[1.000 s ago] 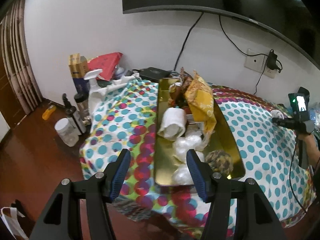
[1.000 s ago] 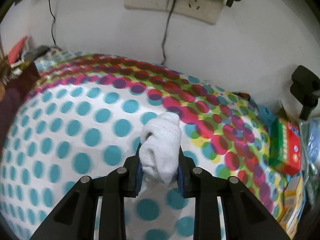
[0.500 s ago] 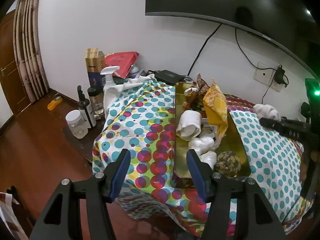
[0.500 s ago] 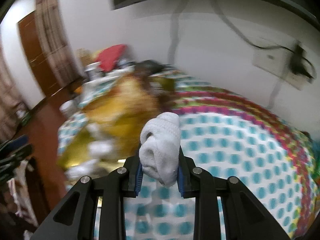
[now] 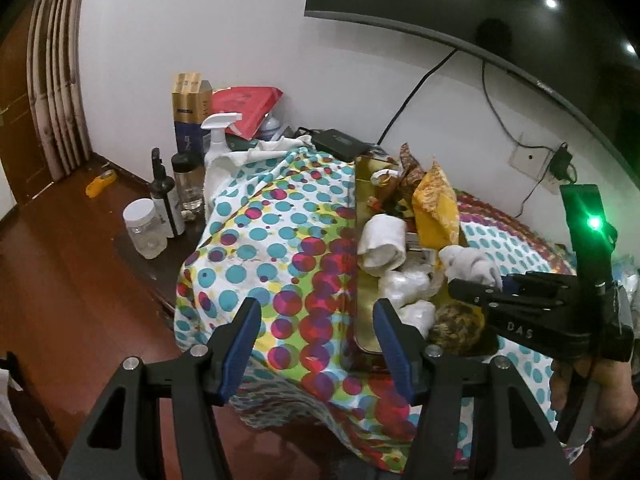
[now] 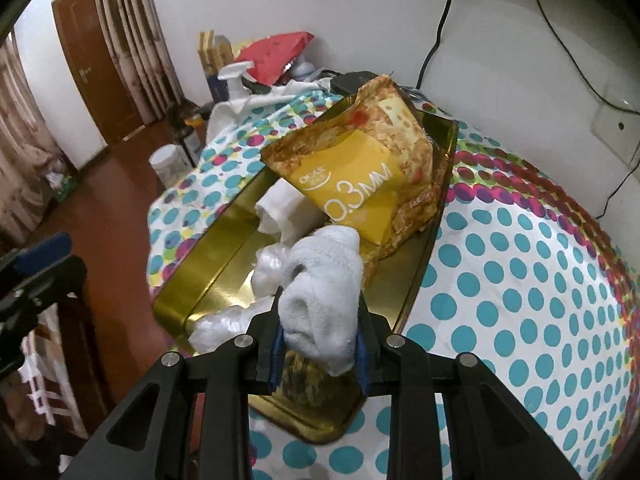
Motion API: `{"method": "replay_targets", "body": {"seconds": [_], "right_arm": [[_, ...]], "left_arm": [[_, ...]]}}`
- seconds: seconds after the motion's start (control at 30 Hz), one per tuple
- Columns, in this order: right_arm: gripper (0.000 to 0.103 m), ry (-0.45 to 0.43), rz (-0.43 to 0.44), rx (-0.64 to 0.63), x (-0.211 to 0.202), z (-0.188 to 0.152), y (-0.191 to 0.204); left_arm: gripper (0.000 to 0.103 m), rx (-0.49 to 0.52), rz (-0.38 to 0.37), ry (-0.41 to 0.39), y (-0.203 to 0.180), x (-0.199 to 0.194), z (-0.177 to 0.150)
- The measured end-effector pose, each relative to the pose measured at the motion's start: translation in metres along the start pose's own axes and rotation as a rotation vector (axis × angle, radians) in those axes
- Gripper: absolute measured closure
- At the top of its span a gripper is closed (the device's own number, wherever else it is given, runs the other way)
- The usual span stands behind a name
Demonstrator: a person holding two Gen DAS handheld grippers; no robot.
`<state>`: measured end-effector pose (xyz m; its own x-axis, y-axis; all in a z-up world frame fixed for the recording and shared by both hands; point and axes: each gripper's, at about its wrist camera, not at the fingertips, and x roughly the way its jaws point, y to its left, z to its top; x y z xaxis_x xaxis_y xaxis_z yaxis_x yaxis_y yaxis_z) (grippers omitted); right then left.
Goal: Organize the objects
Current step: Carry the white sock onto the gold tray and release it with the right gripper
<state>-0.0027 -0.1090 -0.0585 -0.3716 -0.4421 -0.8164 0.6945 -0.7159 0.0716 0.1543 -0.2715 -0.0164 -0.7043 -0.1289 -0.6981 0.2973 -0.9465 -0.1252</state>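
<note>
My right gripper [image 6: 319, 342] is shut on a rolled white sock [image 6: 322, 292] and holds it over the near end of a gold metal tray [image 6: 434, 216]. From the left wrist view the same sock [image 5: 470, 262] hangs above the tray [image 5: 362, 240] in the right gripper [image 5: 496, 282]. The tray holds a yellow snack bag [image 6: 352, 188], a white cloth roll [image 5: 382, 242], crumpled clear plastic [image 5: 402, 284] and a brown woolly ball [image 5: 454, 326]. My left gripper [image 5: 316, 338] stands open and empty before the table's near corner.
A polka-dot cloth [image 6: 520, 280] covers the table. On the dark ledge to the left stand a clear jar [image 5: 144, 228], a dark bottle [image 5: 162, 196], a spray bottle [image 5: 220, 136], a gold-blue box [image 5: 190, 116] and a red bag [image 5: 244, 106]. Cables and a wall socket [image 5: 528, 162] lie behind.
My right gripper has swung the sock from the far side of the table, near the wall socket, to above the gold tray. The left gripper's view shifted a little leftward; its jaws kept their width.
</note>
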Motion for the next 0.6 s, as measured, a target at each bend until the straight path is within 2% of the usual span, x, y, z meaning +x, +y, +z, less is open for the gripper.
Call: {"method": "replay_targets", "body": {"seconds": [0.23, 0.47, 0.53, 0.57, 0.6], "right_arm": [[0.077, 0.011, -0.051, -0.015, 0.017, 0.006, 0.01], [0.072, 0.016, -0.049, 0.01, 0.026, 0.006, 0.008], [0.058, 0.003, -0.053, 0.001, 0.023, 0.005, 0.01], [0.044, -0.003, -0.056, -0.005, 0.02, 0.005, 0.011], [0.035, -0.01, -0.055, -0.007, 0.018, 0.004, 0.012]], "left_arm": [[0.043, 0.037, 0.039, 0.013, -0.008, 0.006, 0.003], [0.043, 0.012, 0.012, 0.036, -0.008, 0.009, 0.007], [0.043, 0.001, 0.024, 0.052, -0.006, 0.012, 0.008], [0.043, -0.002, 0.032, 0.059, -0.005, 0.014, 0.008], [0.043, -0.008, 0.035, 0.067, -0.005, 0.015, 0.008]]}}
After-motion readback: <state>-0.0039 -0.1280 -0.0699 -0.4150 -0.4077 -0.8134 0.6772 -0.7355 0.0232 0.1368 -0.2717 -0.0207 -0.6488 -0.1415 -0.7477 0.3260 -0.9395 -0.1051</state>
